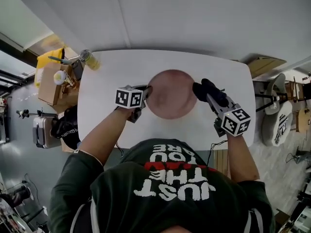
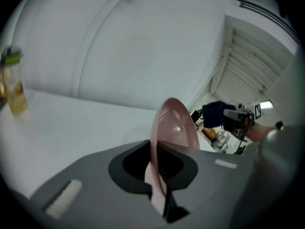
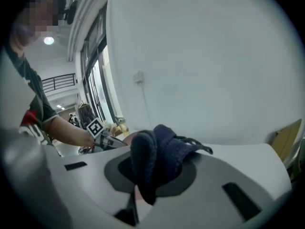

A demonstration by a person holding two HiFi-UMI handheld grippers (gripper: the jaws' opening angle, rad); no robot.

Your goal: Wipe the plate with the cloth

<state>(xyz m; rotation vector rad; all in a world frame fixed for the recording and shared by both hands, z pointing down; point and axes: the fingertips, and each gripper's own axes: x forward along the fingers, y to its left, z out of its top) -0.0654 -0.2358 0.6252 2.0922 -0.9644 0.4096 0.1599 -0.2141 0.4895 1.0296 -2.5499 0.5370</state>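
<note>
The dark cloth (image 3: 157,154) bulges out of the right gripper (image 3: 143,187), whose jaws pinch it and whose tips it hides. Behind it only a pink sliver of the plate (image 2: 174,128) shows. The left gripper (image 2: 159,182) has its jaws clamped on the plate's rim. Its body covers the lower rim, so I cannot tell whether the plate touches the table (image 1: 116,72). Bare tabletop spreads ahead and left of those jaws, with a bottle (image 1: 90,59) far left at the table's edge. The plate stands nearly upright, edge-on to the left jaws, its hollow face turned to their right. The cloth sits just beyond the plate's far rim.
</note>
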